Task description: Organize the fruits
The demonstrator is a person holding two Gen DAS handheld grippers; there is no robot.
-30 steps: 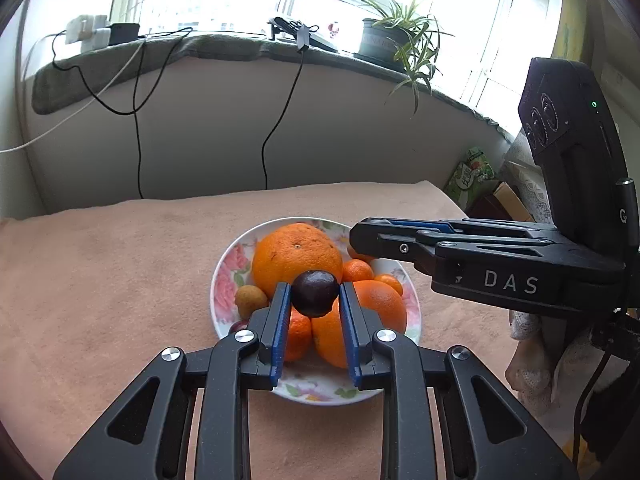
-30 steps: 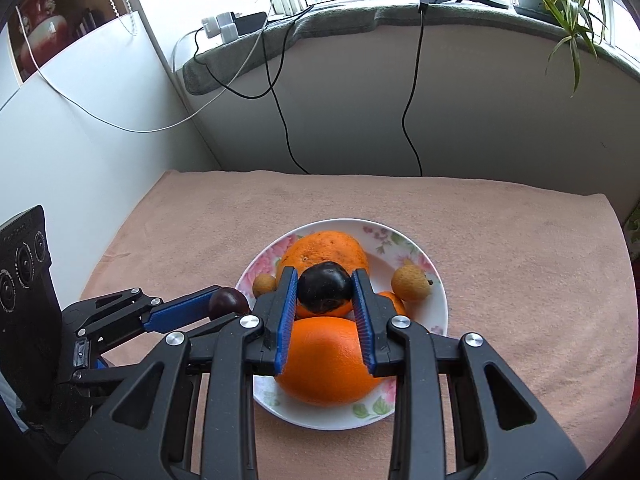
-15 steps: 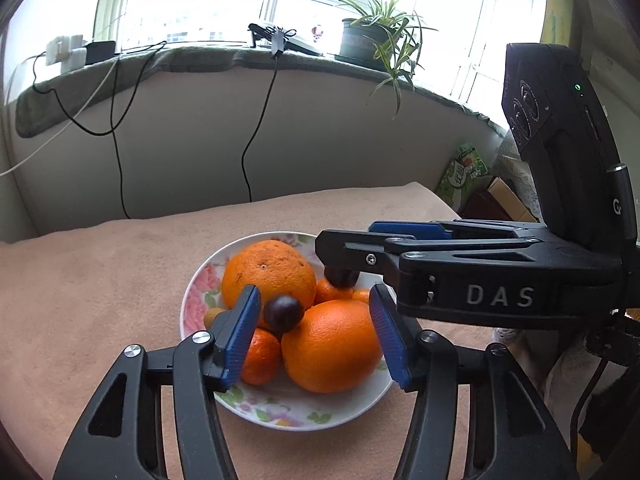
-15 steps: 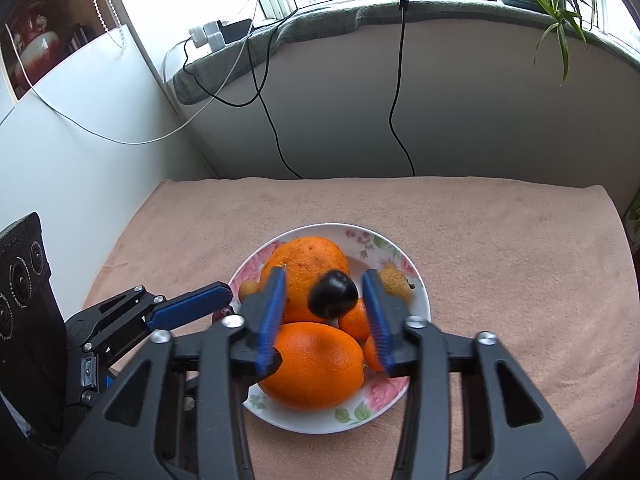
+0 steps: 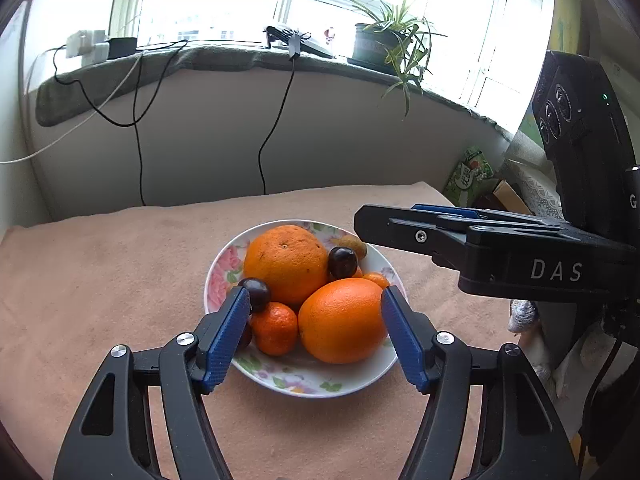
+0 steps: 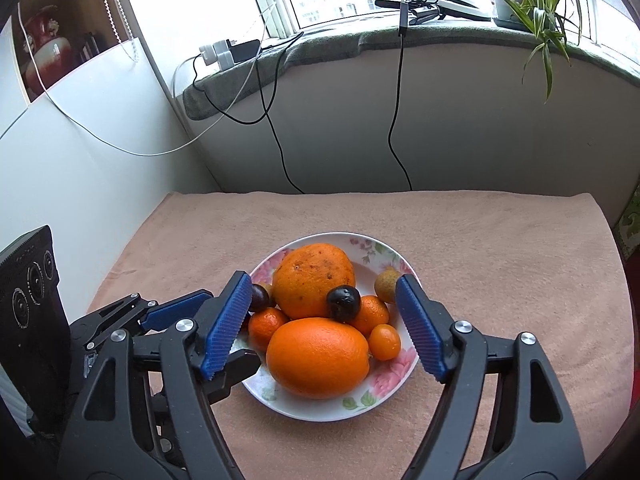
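A floral plate (image 6: 386,386) sits mid-frame on the pink-covered surface (image 6: 500,240), bare cloth all around it to the wall at the top. It holds two oranges (image 6: 318,356), tangerines and two dark plums (image 6: 343,303). The left claw (image 5: 316,330) and right claw (image 6: 322,326) are opening, grasping nothing.

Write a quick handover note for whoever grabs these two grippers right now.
Left gripper: fingers opening, nothing between them.
Right gripper: fingers opening, nothing held.
Both hover over the floral plate.
On the plate: two big oranges, small mandarins, two dark plums, a brownish small fruit.
Done: all visible fruit is on the plate.
Left: none seen on the cloth; check beyond view.
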